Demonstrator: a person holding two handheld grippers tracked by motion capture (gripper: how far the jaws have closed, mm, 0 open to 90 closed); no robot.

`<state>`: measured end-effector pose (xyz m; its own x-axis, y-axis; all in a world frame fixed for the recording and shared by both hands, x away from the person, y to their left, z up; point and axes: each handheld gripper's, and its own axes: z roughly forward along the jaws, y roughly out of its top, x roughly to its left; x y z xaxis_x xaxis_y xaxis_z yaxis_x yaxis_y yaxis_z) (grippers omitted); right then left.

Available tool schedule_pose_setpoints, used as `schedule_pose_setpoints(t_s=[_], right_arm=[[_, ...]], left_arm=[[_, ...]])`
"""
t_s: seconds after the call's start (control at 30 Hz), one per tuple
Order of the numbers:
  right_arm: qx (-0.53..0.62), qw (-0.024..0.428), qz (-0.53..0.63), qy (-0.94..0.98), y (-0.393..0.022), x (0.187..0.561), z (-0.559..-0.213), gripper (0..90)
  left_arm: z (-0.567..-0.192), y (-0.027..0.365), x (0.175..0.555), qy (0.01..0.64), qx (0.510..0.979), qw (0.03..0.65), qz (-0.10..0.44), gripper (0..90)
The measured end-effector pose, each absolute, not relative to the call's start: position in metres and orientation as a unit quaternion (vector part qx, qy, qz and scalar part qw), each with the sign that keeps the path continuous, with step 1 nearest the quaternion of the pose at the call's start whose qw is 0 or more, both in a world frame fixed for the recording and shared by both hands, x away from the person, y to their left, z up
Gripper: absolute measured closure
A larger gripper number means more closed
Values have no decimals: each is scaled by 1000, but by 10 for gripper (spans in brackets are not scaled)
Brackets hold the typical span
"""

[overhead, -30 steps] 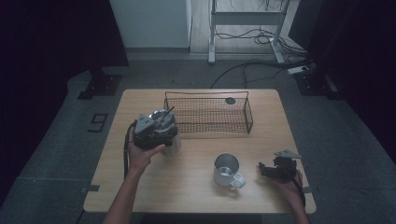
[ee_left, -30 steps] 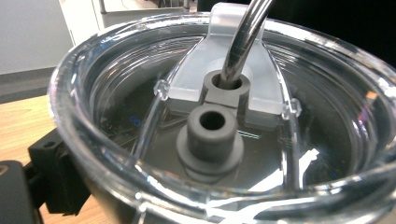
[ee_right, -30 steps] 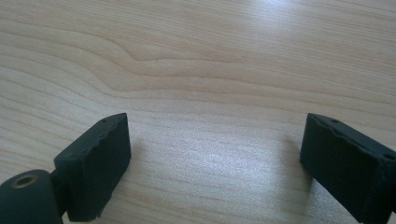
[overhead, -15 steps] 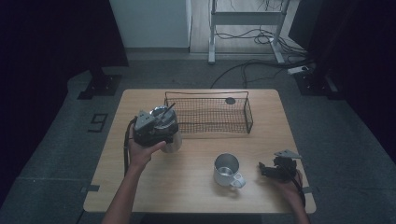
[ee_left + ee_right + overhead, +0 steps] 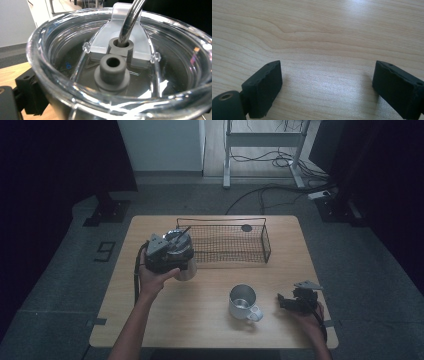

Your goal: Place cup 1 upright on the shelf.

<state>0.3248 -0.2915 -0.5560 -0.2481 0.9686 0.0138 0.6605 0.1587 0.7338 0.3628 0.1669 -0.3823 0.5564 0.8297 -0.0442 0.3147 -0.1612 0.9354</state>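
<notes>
Tumbler point(image 5: 186, 267) with lid and straw: gripped by left gripper point(image 5: 167, 252) beside basket point(image 5: 227, 242) | right gripper point(image 5: 295, 301): jaws apart, empty, on table point(image 5: 200, 320) near mug point(image 5: 243, 301)

A wooden tabletop point(image 5: 210, 320) stands on a grey floor point(image 5: 65, 285). A white wall point(image 5: 160, 145) is behind, with dark curtains point(image 5: 60, 160) beside it.

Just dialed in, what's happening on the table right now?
The left gripper holds a steel tumbler with a clear plastic lid and metal straw just left of the black wire basket on the wooden table. The right gripper rests open on the table beside a steel mug, with nothing between its jaws.
</notes>
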Motion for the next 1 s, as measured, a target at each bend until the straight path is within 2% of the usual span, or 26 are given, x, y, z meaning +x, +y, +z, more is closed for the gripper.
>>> schedule_pose_setpoints(t_s=[1.0], right_arm=[[564, 240, 319, 723, -292, 325, -556, 89]], left_arm=[[-368, 153, 373, 391, 721, 513, 253, 40]])
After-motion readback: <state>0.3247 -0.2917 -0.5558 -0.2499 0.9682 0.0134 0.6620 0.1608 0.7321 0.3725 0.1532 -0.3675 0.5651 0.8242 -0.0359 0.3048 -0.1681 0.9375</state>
